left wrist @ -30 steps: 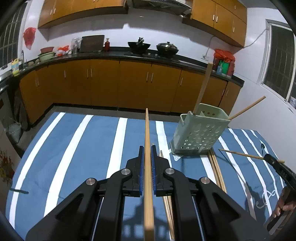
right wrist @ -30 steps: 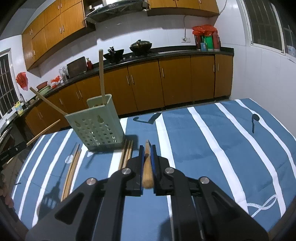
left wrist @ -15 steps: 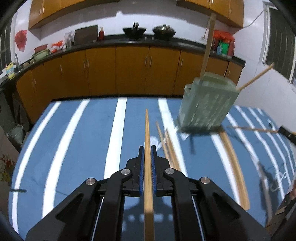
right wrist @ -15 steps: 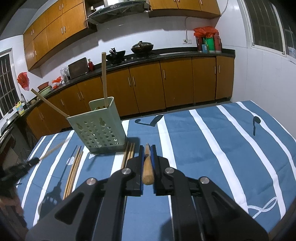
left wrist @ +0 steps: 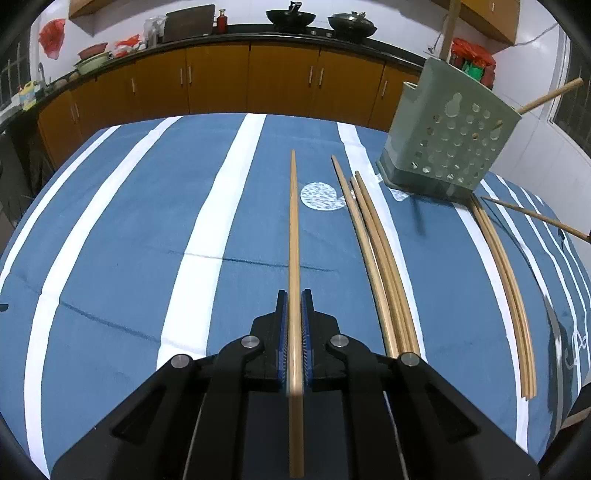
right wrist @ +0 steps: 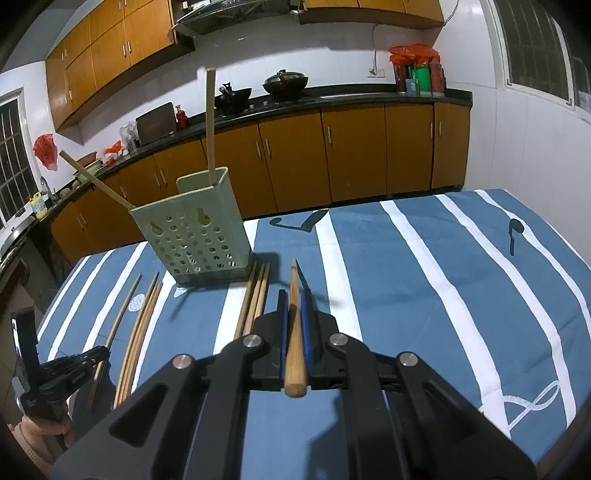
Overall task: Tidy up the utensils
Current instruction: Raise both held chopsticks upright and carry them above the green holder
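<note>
Tablecloth (left wrist: 129, 229): blue with white lengthwise stripes; one round white speckled patch (left wrist: 322, 196); dark musical-note motif (right wrist: 514, 230) and a white looped line figure (right wrist: 532, 402) toward the right edge.

Utensil holder (right wrist: 195, 236): pale sage green, front wall perforated with rows of round holes, darker green base.

Chopsticks (left wrist: 380, 254): light tan bamboo, plain; the one in the left gripper (left wrist: 294, 308) and the one in the right gripper (right wrist: 294, 308) match.

Both grippers: black bodies, blue finger pads (left wrist: 282, 332), silver pivot bolts.

Base cabinets (right wrist: 354, 155): orange-brown, silver handles. Countertop (right wrist: 369, 90): black. Wall tiles (right wrist: 332, 48): white. Woks (left wrist: 290, 16): black.
</note>
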Demonstrator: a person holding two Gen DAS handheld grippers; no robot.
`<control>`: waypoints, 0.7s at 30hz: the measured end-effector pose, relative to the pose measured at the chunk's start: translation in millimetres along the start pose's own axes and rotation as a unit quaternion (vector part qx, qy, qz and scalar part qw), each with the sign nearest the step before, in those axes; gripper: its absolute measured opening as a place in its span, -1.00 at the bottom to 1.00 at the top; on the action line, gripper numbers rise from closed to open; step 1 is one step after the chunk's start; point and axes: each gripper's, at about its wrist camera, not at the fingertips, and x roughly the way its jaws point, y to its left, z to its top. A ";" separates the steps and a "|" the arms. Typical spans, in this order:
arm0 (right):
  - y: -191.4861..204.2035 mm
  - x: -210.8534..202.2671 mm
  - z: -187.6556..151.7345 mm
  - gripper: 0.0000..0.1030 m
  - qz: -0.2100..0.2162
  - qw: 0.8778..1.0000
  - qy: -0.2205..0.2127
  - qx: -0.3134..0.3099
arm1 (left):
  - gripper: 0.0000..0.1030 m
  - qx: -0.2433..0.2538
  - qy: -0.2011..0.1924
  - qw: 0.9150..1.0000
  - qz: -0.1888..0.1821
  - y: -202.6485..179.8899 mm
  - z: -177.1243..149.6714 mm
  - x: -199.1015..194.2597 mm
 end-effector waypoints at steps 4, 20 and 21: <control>-0.5 0.8 -1.0 -0.84 0.001 1.000 0.001 0.001 | -0.80 0.003 0.003 1.000 0.002 -0.5 -5.0 -5.5; -1.1 -16.7 10.1 -0.84 0.005 1.000 -0.031 0.002 | -0.85 0.026 -0.035 0.999 -0.006 -2.6 4.9 -46.0; -1.2 -19.5 13.0 -0.84 0.007 0.999 -0.035 0.003 | -0.85 0.027 -0.048 0.998 -0.010 -3.4 11.0 -54.5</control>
